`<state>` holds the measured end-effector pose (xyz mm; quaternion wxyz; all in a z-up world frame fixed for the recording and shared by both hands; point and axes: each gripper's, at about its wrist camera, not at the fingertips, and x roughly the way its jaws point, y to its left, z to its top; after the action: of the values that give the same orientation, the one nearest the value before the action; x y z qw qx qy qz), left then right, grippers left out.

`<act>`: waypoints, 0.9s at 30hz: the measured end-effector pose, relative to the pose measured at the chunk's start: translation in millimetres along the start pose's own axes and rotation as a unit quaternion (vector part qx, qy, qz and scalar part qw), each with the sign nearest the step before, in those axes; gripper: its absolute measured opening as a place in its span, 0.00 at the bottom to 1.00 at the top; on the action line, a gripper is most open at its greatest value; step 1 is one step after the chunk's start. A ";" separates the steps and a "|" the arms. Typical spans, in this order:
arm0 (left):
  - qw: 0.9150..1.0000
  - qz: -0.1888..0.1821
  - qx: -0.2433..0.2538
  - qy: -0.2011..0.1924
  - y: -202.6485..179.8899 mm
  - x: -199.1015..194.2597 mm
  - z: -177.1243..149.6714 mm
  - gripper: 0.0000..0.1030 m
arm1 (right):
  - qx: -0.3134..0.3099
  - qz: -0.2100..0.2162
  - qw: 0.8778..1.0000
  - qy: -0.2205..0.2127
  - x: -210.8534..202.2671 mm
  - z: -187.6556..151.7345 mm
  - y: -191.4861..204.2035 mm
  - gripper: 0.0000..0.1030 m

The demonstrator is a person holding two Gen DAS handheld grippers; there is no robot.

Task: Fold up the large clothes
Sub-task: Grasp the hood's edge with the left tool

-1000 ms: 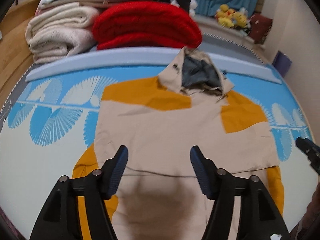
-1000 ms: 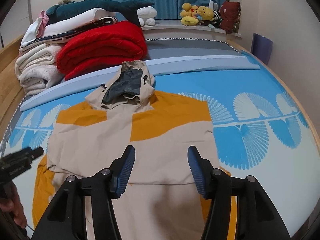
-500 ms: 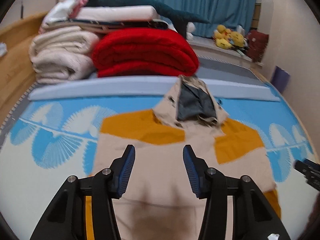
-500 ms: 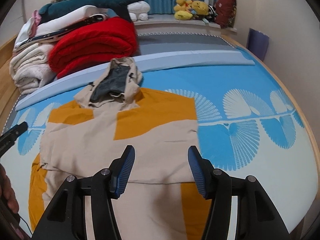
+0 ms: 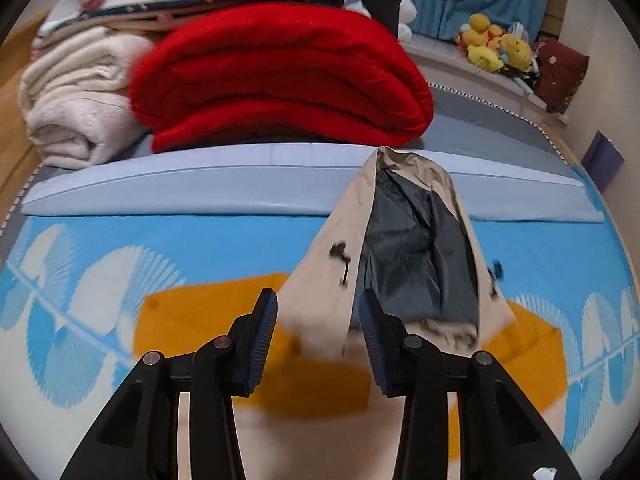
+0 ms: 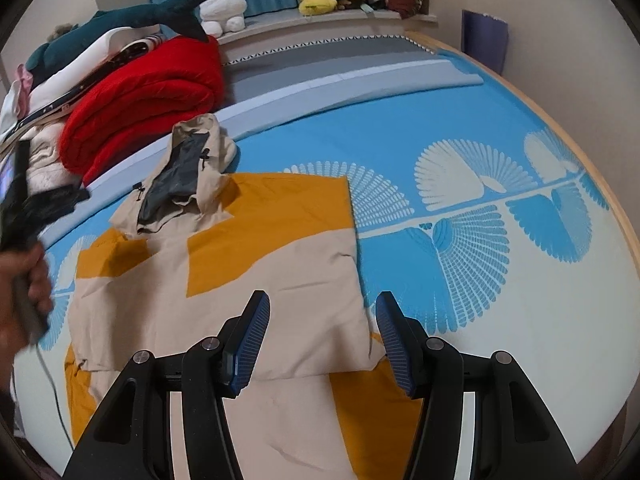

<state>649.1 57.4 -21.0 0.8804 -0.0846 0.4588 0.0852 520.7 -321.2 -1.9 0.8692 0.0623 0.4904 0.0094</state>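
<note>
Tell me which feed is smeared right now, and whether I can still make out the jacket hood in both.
Left wrist view: motion blur on the jacket body, hood still readable. Right wrist view: sharp on the hood; only the left gripper and hand at the edge smear. Both bend straight lines.

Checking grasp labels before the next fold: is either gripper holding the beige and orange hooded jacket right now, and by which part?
Nothing is held. The left gripper is open near the hood of the beige and orange hooded jacket; the right gripper is open above its body.
</note>
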 end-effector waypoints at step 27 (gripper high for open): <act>0.996 -0.041 0.050 0.064 -47.5 141.4 77.4 0.01 | -0.018 -0.005 0.998 0.055 56.9 2.1 13.8 0.11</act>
<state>801.1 39.1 -90.2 0.8550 -0.0647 0.5141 0.0208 552.6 -303.3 -47.7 0.8421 0.0434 0.5373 0.0179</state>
